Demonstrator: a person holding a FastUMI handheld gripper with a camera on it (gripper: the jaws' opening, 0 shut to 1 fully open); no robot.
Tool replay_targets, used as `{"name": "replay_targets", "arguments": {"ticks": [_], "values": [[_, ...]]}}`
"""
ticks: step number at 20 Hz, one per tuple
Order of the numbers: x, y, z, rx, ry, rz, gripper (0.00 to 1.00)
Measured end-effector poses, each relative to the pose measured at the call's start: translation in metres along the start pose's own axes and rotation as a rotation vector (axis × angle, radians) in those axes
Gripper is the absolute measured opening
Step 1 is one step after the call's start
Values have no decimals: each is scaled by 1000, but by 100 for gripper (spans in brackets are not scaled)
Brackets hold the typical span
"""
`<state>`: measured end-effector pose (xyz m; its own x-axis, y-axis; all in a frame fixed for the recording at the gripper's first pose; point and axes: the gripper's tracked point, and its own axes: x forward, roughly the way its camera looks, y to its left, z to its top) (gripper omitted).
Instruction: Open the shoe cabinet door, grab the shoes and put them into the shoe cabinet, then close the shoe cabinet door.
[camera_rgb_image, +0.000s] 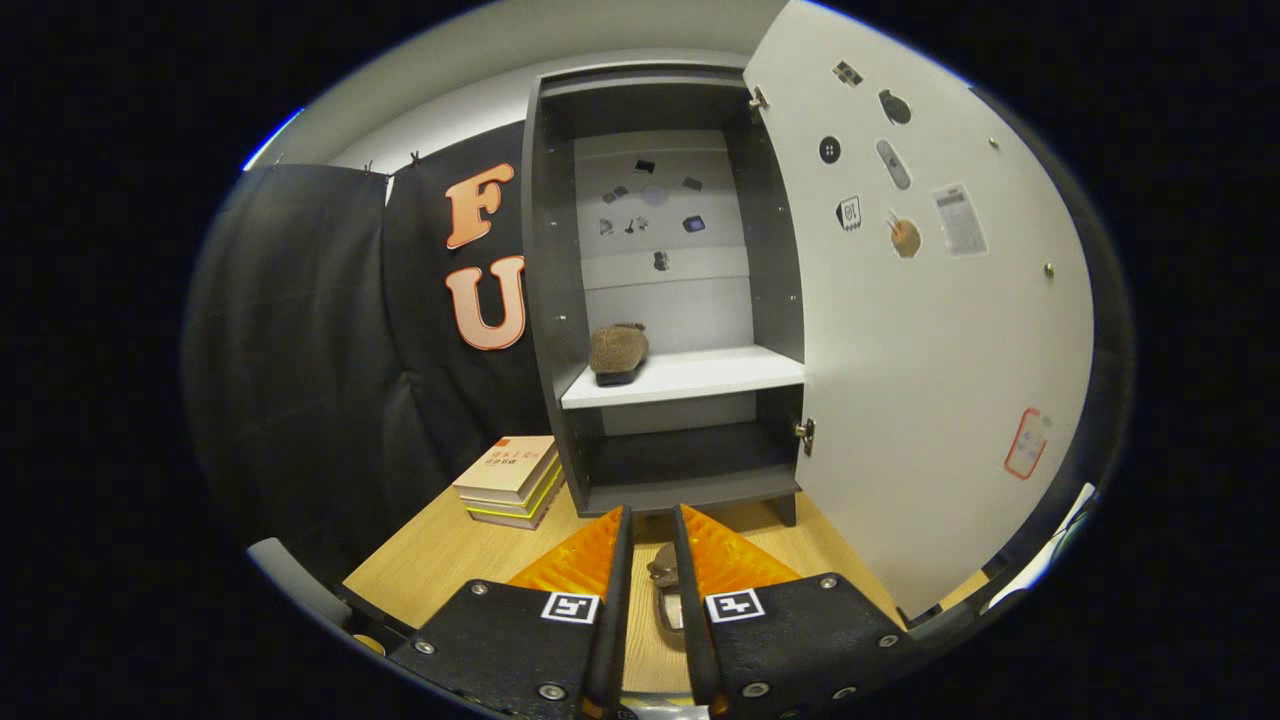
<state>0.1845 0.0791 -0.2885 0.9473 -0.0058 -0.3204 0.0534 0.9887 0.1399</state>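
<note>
Two shoes: one (617, 354) on the cabinet's white shelf (700, 376) (toe outward), one (667, 590) clamped lengthwise between the gripper (650, 525) fingers. Door (930, 330) open.

The dark grey shoe cabinet (560, 300) stands upright at the frame's centre, its white door (930, 400) swung wide open to the right. One brown fuzzy shoe (617, 352) sits on the left of the white middle shelf (700, 375). A second brown shoe (668, 590) lies low in the frame between the narrowly parted tongs (652, 530); contact is unclear.
</note>
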Motion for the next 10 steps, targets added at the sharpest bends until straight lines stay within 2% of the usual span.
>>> {"name": "replay_targets", "arguments": {"ticks": [3,4,7,10], "values": [[25,4,-35,4,67,10,41],[34,4,-47,-11,90,17,43],[58,13,-83,-34,156,62,45],[85,14,-116,-27,213,73,45]]}}
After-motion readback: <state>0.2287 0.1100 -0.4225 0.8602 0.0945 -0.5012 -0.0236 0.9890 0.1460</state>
